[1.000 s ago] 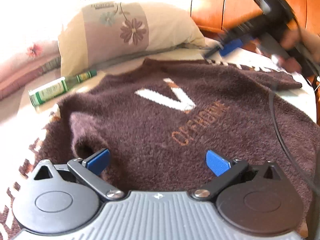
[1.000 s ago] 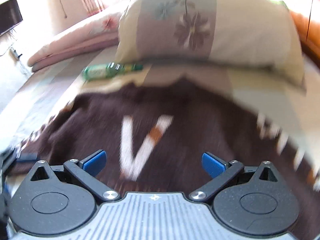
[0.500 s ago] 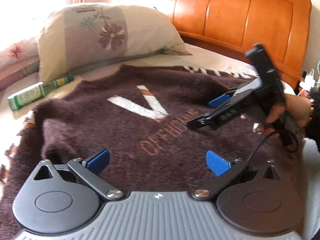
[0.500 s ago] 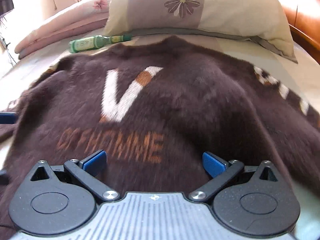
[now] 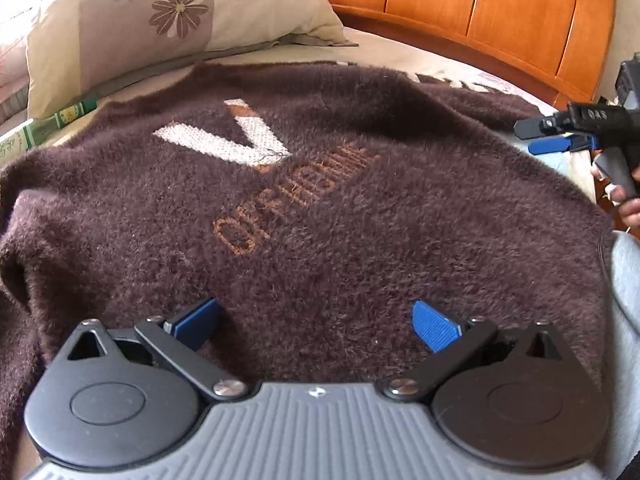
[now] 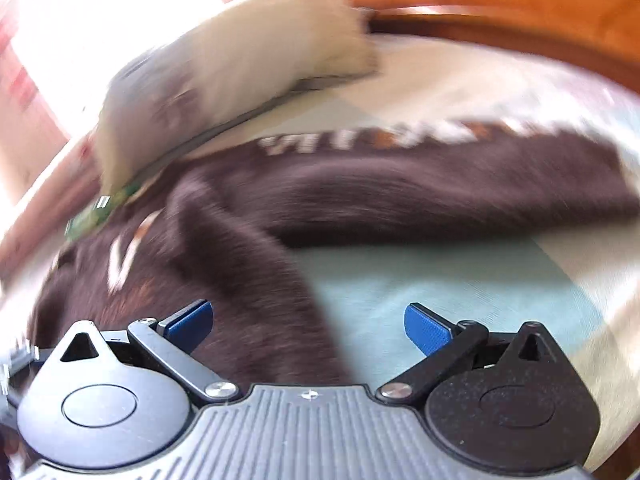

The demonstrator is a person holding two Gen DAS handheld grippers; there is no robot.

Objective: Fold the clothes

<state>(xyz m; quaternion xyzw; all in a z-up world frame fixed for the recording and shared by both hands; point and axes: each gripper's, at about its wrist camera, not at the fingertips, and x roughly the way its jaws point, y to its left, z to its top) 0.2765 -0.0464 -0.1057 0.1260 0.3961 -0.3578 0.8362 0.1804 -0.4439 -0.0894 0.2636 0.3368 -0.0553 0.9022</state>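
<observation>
Both tongs gape empty: the left tongs [image 5: 314, 320] sit at the near hem of the fuzzy dark-brown sweater [image 5: 320, 208] spread flat on the bed, while the right tongs [image 6: 308, 322] face its sleeve [image 6: 440, 196] stretching rightward.

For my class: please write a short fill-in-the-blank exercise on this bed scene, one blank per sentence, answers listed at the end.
1. The large white letter on the brown sweater is a ____.
2. The pillow has a printed ____ on it.
3. The headboard is made of ____.
4. Both the left tongs and the right tongs are ____, gripping nothing.

Answers: V; flower; wood; open
</observation>
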